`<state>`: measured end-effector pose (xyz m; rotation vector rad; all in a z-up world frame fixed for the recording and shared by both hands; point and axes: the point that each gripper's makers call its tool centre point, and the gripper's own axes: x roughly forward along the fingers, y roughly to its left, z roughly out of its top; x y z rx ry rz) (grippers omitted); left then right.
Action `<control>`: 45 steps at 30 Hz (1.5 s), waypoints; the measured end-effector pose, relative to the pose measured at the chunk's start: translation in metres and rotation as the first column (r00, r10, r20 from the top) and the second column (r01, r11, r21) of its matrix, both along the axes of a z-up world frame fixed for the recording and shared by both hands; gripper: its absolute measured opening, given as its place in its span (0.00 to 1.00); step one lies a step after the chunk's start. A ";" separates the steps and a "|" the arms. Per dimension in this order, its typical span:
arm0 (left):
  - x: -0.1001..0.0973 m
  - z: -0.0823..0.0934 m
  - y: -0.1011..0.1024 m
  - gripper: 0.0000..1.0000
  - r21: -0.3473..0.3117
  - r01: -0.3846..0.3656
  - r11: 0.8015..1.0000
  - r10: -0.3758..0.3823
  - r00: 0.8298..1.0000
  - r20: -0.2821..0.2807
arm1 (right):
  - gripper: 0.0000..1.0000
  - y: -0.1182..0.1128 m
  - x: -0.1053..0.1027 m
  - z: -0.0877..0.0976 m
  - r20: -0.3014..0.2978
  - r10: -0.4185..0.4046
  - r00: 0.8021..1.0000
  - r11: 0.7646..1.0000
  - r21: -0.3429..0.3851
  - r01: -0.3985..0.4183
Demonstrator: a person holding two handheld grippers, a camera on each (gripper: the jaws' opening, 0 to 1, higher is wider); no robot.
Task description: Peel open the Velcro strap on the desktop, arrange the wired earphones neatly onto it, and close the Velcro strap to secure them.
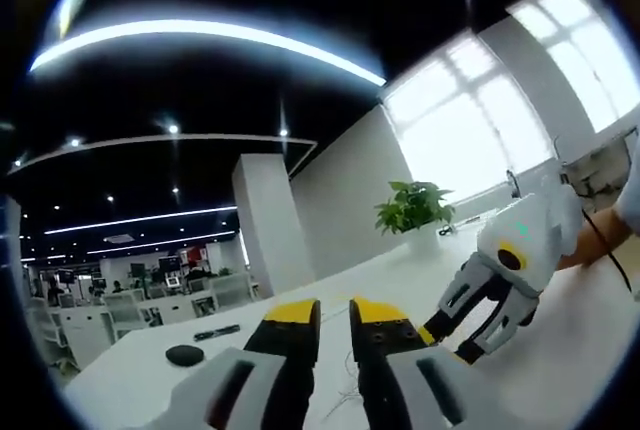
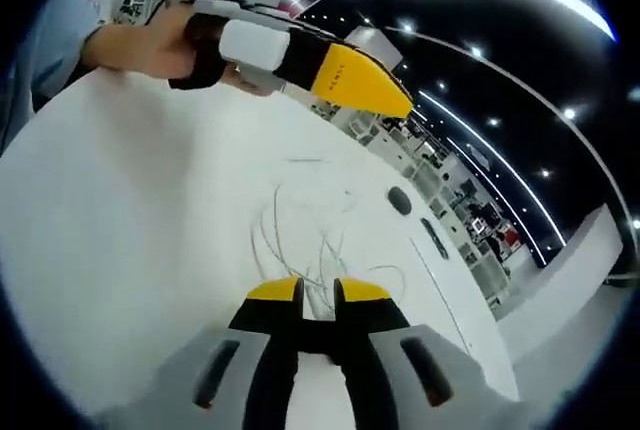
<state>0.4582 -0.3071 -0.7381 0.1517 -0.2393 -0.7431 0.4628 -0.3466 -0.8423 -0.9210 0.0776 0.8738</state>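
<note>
The thin pale earphone cable (image 2: 300, 235) lies in loose loops on the white desk (image 2: 130, 250). Its strands run into the narrow gap of my right gripper (image 2: 318, 300), which is shut on them low over the desk. A hand holds my left gripper (image 2: 400, 105) raised above the far side of the loops, jaws together with nothing seen between them. From the left gripper view, that gripper (image 1: 335, 318) points across the desk, and the right gripper (image 1: 450, 335) comes in from the right. The black Velcro strap (image 2: 433, 238) (image 1: 215, 332) lies flat beyond the cable.
A black oval object (image 2: 399, 200) (image 1: 185, 354) rests beside the strap. A potted plant (image 1: 415, 208) stands at the desk's far end by the windows. A person's sleeve and arm (image 2: 60, 40) are at the left. Office desks and chairs (image 1: 130, 305) lie beyond.
</note>
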 end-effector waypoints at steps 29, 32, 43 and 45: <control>0.001 -0.001 0.001 0.16 -0.006 0.003 1.000 -0.003 1.000 -0.012 | 0.05 0.006 0.008 -0.003 0.135 0.027 0.990 0.993 -0.117 -0.011; 0.001 -0.002 0.000 0.16 -0.005 0.006 1.000 -0.006 1.000 -0.012 | 0.04 0.007 0.008 -0.002 0.146 0.029 0.989 0.993 -0.120 -0.011; 0.001 -0.004 -0.002 0.17 0.010 0.005 1.000 -0.005 1.000 -0.013 | 0.04 -0.001 0.006 0.019 0.211 0.006 0.977 0.996 -0.084 0.012; 0.001 -0.007 -0.004 0.18 0.023 0.006 1.000 -0.006 1.000 -0.016 | 0.04 -0.003 0.006 0.026 0.225 -0.002 0.974 0.998 -0.064 0.017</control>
